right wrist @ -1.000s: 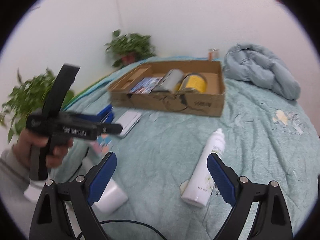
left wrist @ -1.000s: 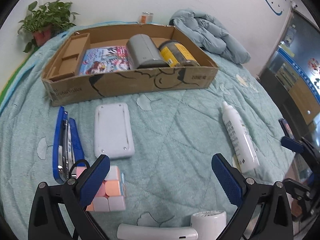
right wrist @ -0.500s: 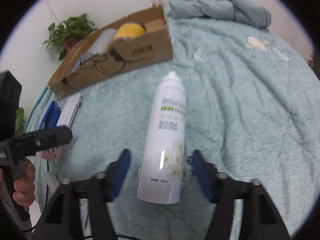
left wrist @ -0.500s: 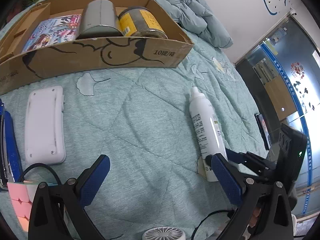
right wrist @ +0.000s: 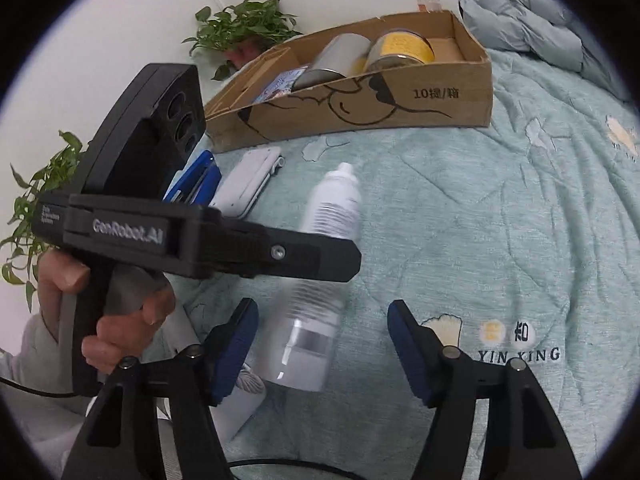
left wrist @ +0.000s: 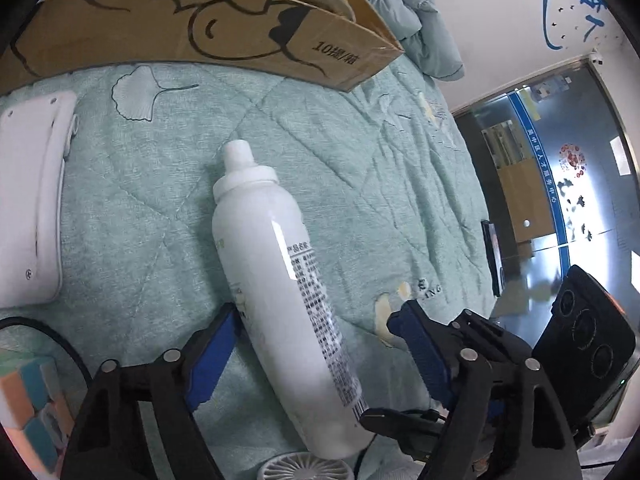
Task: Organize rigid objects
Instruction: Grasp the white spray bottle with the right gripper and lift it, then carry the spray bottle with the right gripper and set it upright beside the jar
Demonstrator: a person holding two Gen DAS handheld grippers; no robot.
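Note:
A white spray bottle (left wrist: 280, 300) lies on the green bed quilt, cap toward the cardboard box (left wrist: 192, 36). My left gripper (left wrist: 316, 352) is open, its blue pads on either side of the bottle's lower body, the left pad touching or nearly touching it. In the right wrist view the bottle (right wrist: 320, 276) is motion-blurred and the left gripper's body (right wrist: 200, 240) crosses over it. My right gripper (right wrist: 322, 352) is open and empty, just behind the bottle's base. The box (right wrist: 360, 100) holds a grey can, a yellow-labelled jar and a picture book.
A white flat device (left wrist: 32, 208) lies left of the bottle, a pastel cube (left wrist: 24, 400) at lower left, a small white fan (left wrist: 304, 468) at the bottom. A blue stapler (right wrist: 196, 180) lies by the device. A folded grey-blue blanket (right wrist: 532, 20) and potted plants (right wrist: 240, 32) lie beyond.
My left gripper moved right and down over the bottle, which now lies between its open jaws. My right gripper pulled back from around the bottle and opened wider.

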